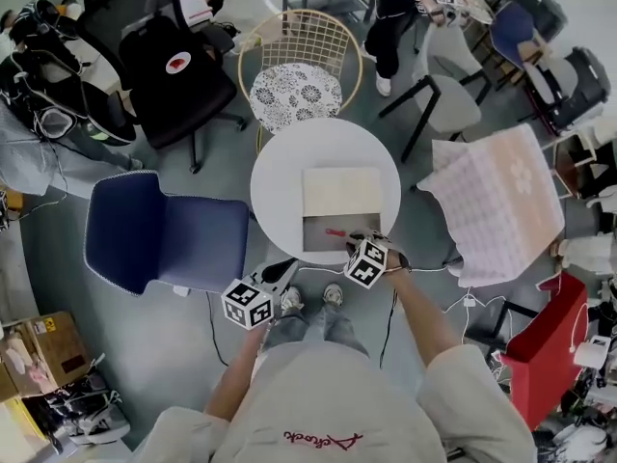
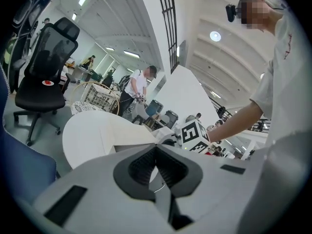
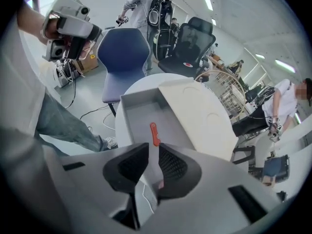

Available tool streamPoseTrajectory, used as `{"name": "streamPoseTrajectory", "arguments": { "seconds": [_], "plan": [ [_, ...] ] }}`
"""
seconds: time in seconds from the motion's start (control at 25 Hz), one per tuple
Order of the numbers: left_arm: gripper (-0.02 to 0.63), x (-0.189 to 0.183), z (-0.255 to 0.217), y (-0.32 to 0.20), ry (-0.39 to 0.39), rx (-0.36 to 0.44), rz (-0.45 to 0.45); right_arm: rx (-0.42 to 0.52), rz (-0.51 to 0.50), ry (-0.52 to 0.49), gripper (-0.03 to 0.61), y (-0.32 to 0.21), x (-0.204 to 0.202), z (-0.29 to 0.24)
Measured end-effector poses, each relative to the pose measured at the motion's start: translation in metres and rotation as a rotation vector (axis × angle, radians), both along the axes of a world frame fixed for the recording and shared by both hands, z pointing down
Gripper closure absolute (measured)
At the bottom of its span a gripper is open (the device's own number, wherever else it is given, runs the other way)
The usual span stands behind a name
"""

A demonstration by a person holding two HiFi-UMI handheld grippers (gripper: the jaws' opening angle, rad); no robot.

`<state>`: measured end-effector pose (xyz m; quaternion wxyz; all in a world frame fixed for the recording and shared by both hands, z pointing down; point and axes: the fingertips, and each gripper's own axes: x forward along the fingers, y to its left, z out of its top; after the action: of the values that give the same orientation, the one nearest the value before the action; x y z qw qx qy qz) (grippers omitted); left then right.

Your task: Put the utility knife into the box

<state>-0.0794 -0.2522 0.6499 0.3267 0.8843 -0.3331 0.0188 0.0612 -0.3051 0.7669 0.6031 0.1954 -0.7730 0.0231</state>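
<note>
— What is the utility knife (image 3: 154,133) made of?
— Red plastic by the look of it, smooth with a slight sheen. The box (image 3: 139,117) under it is matt grey, card or plastic, I cannot tell which. Its lid (image 3: 195,113) is a pale, smooth, matt sheet.
— And the worktop (image 1: 280,177)?
— White and smooth, satin rather than glossy.
— The right claw (image 3: 154,147)?
— Hard, pale grey plastic, matt. Its pads (image 3: 173,165) are black, finely ribbed and rubbery-looking. The left claw (image 2: 156,152) is the same.
— Around them?
— The blue chair (image 1: 164,234) wears matt woven cloth. The wire chair (image 1: 308,37) is thin metal with a patterned cloth cushion (image 1: 296,95).
</note>
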Motion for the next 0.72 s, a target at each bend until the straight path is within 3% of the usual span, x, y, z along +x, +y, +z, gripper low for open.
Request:
{"name": "streamPoseTrajectory", "arguments": {
  "seconds": [0.24,0.52,0.72],
  "plan": [
    [0.603,0.007,-0.011,0.016,0.009,0.032,0.066,0.053,0.036,-0.033,0.555,0.03,-0.004,-0.021],
    [0.603,0.016,-0.017,0.041,-0.001,0.062,0.092,0.121,0.063,-0.079,0.558,0.061,-0.012,-0.036],
    [0.603,0.029,-0.026,0.06,-0.026,0.094,0.1,0.164,0.165,-0.196,0.558,0.074,-0.008,-0.057]
  ]
}}
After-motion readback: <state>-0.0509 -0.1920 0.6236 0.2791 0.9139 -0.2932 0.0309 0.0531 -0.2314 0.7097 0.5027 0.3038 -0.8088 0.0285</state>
